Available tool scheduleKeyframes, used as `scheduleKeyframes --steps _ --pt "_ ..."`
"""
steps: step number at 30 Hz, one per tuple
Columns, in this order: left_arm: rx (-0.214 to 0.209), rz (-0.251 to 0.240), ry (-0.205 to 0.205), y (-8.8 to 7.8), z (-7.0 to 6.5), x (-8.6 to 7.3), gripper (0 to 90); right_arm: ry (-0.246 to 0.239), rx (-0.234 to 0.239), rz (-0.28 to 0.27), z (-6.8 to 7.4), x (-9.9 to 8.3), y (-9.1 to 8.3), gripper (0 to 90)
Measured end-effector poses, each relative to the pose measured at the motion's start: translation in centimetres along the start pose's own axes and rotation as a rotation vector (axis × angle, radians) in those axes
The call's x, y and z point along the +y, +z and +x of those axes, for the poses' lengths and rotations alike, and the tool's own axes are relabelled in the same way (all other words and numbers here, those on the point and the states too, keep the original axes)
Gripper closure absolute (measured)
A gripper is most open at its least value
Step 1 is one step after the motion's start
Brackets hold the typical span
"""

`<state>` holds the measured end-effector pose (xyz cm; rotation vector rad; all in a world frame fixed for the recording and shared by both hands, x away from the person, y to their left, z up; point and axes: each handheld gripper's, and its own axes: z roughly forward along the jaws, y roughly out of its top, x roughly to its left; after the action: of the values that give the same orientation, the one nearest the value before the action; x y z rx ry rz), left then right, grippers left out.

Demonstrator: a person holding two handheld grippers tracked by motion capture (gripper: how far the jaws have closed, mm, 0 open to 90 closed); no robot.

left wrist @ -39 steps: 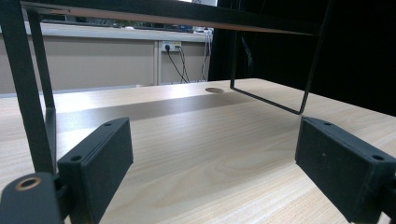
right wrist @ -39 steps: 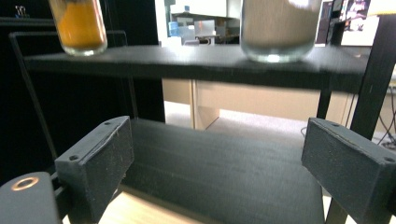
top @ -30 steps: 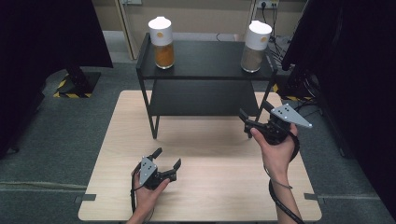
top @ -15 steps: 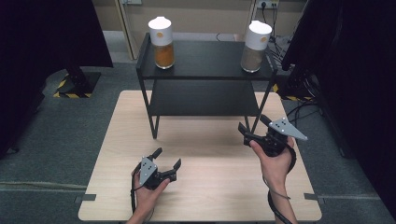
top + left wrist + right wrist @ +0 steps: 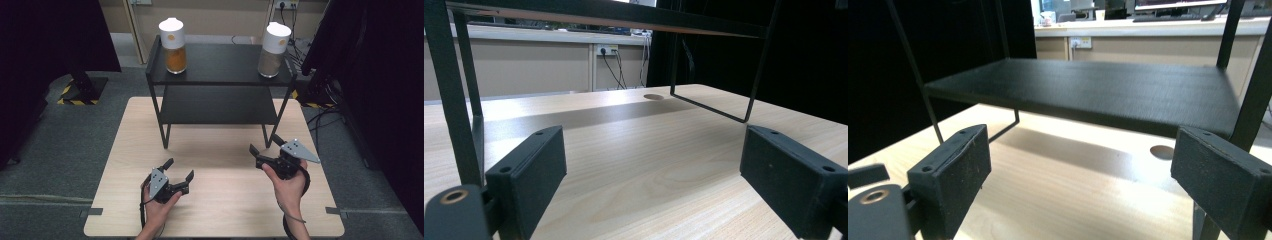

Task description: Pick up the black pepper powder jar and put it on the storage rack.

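On the near half of the wooden table [image 5: 220, 200], the left gripper [image 5: 176, 172] and the right gripper [image 5: 262, 146] are each held in a hand, jaws spread wide with nothing between them. Both point toward the black two-tier shelf [image 5: 217, 102] at the table's far side, the right one just beside its front right leg. Two white-lidded jars [image 5: 172, 46] [image 5: 273, 49] stand on its top tier, well apart.

1. A black two-tier metal shelf rack [image 5: 218, 95] stands on the far half of the light wooden table [image 5: 125, 145].
2. On its top tier, a white-lidded jar of orange powder [image 5: 172, 46] stands at the left end.
3. A white-lidded jar of grey-brown powder [image 5: 272, 50] stands at the right end, well apart from the other jar.
4. Before the rack, the left gripper [image 5: 177, 175] sits low over the table's near left.
5. The right gripper [image 5: 262, 148] is at the near right, just before the rack's right front leg.
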<state>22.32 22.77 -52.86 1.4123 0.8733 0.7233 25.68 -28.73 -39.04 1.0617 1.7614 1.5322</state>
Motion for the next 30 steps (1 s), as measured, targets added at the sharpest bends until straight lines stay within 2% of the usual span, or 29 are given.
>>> scheduleKeyframes --steps 7,14,20,26,30 --pt "0.000 0.001 0.000 0.0 0.0 0.0 10.8 0.021 0.003 0.053 -0.2 -1.8 0.1 9.4" --pt "0.000 0.001 0.001 0.0 0.0 0.0 10.8 0.037 0.015 0.060 -0.4 -3.8 0.0 9.4" --pt "0.000 0.001 0.002 0.0 0.0 0.0 10.8 0.046 0.026 0.087 -0.5 -5.4 0.0 9.4" --pt "0.001 0.001 0.001 0.0 0.0 0.0 10.8 0.050 0.027 0.109 -0.5 -6.7 -0.2 9.4" --pt "0.000 -0.001 -0.001 0.0 0.0 0.0 10.8 0.033 0.024 0.116 -0.3 -7.8 -0.5 9.4"
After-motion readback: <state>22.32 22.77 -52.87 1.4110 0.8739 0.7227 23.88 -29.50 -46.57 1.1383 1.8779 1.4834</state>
